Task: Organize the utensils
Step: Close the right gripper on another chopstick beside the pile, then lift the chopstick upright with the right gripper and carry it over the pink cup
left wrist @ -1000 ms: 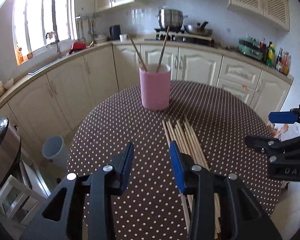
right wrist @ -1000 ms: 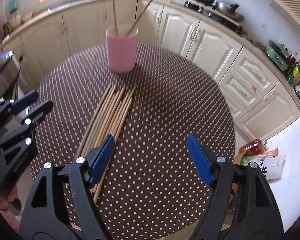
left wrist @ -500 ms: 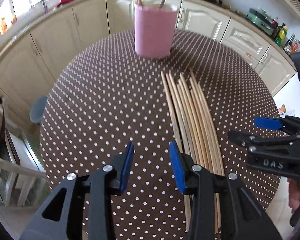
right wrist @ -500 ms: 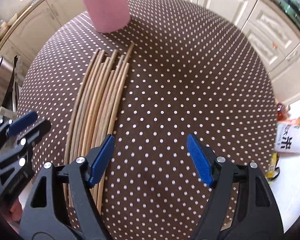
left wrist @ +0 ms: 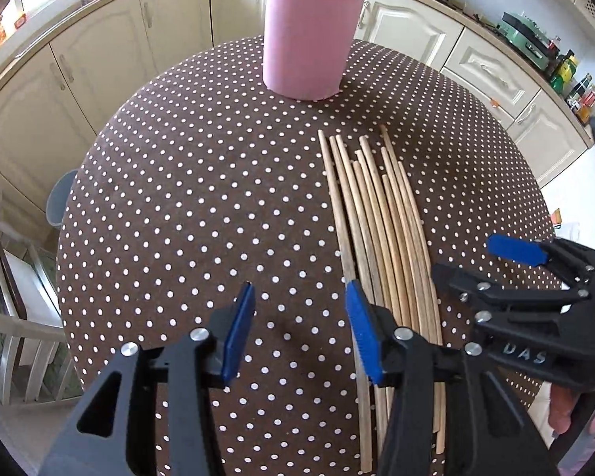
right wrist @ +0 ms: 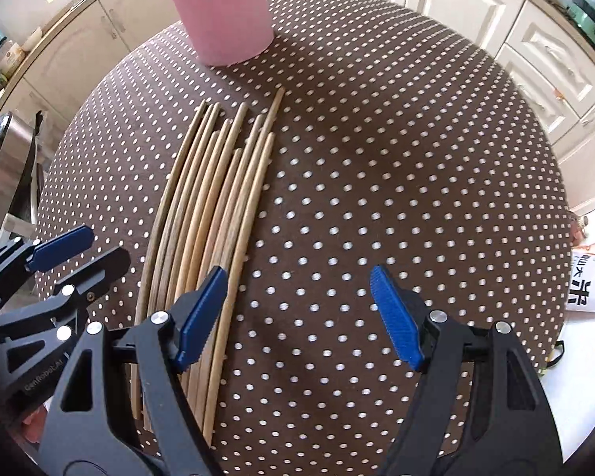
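Dotted table, chopsticks mid-right

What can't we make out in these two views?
- Chopsticks: near ends, hidden under the left gripper in the left view, under the right gripper in the right view. Exact count unclear where they overlap.
- Pink cup: inside hidden by its wall; top cut off by the edge in the right view.
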The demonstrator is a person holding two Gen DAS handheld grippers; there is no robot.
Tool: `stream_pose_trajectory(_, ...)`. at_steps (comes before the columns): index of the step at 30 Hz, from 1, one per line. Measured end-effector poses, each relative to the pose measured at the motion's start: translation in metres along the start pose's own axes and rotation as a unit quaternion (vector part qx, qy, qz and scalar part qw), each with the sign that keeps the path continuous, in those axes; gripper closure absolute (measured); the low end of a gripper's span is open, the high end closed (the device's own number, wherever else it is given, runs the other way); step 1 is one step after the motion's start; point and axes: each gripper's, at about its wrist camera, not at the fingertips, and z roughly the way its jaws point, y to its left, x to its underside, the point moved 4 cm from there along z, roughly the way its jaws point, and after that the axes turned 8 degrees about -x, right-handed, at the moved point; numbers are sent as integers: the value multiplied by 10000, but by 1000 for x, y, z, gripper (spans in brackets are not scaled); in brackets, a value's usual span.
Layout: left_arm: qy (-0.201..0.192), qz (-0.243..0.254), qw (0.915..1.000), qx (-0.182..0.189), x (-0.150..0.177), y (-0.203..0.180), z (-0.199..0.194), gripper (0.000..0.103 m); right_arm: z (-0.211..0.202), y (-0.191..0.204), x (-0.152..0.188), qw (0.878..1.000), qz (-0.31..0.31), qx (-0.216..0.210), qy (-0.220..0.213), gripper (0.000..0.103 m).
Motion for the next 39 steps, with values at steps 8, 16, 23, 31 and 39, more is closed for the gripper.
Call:
stream_pose_trajectory(8, -48, 52, 10000, -53, 4, 1, -2, 54, 12, 4, 0, 9990, -30, 397, -194, 35)
stream_pose_trajectory(16, 182, -233, 9995, 96, 8, 3, -6, 50, 16, 21, 5, 9995, -57, 297, 36, 50)
stream_pose_trajectory(23, 366, -759, 9960, 311, 12, 11, -13, 49, 18, 27, 8, 9997, -152, 190, -98, 88)
stream_pose_trajectory(31, 444, -428, 9979, 181, 2, -3, -4, 49, 9, 9, 24, 9972, -444, -390, -452, 97)
stream_pose_trajectory(39, 573, -210, 9981, -118, -5, -14, 14, 48, 3, -38, 21, 9934, 59, -1111, -296, 97)
